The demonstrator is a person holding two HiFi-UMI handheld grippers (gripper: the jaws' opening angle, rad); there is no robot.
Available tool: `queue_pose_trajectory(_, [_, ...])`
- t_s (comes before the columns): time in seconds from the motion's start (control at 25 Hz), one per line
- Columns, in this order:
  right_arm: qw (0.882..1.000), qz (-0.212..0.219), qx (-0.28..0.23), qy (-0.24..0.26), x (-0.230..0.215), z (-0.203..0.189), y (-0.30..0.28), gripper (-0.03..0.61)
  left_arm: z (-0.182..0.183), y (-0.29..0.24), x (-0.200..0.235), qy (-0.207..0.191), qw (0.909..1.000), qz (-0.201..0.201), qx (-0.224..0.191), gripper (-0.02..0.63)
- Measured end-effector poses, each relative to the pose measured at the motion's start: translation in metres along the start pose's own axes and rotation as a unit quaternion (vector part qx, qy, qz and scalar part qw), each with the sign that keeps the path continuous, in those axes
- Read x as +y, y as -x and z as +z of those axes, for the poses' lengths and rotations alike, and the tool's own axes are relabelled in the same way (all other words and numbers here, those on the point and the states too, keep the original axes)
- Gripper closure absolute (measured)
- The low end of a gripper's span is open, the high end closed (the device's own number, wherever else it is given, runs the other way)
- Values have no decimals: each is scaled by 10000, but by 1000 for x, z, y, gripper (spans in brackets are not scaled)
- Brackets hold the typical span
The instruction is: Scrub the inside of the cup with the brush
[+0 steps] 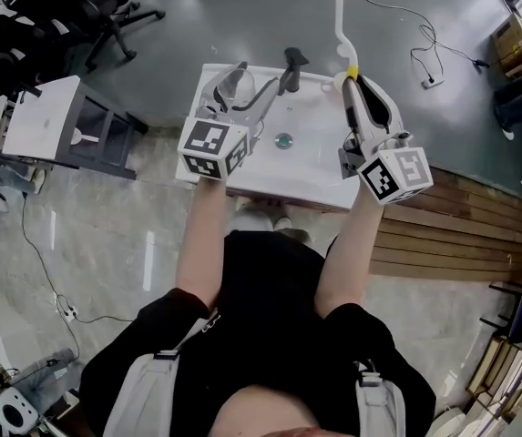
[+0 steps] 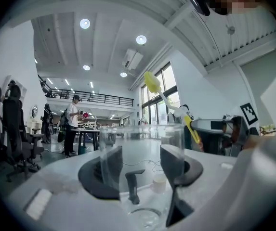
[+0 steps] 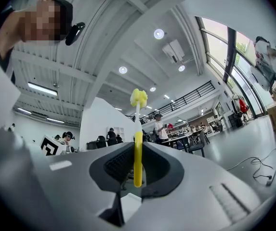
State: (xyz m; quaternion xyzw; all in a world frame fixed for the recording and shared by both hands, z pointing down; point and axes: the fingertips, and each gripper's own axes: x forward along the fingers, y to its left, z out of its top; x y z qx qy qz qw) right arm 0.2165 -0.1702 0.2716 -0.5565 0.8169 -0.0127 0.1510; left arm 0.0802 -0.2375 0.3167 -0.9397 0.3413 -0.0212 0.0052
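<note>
A clear cup (image 1: 234, 86) stands upright over the left of the white sink (image 1: 320, 167), with my left gripper (image 1: 242, 87) shut on its sides. In the left gripper view the cup (image 2: 142, 153) fills the gap between the dark pads. My right gripper (image 1: 353, 87) is shut on the yellow handle of the brush (image 1: 341, 25), whose white stem rises to a yellow sponge head. In the right gripper view the brush (image 3: 138, 153) stands upright between the pads. The left gripper view shows the brush (image 2: 153, 83) to the right of the cup and apart from it.
A black faucet (image 1: 292, 62) stands at the sink's far edge and the drain (image 1: 284, 140) lies mid-basin. Left of the sink is a white side table (image 1: 42, 116), with black chairs (image 1: 106, 7) beyond. Wooden planks (image 1: 461, 235) lie to the right, and a cable (image 1: 424, 53) on the floor.
</note>
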Motion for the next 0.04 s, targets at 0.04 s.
queue_pose_trajectory(0.04, [10000, 2, 7, 5, 0, 0, 0, 531, 0, 0, 0, 0, 10000, 0, -1, 345])
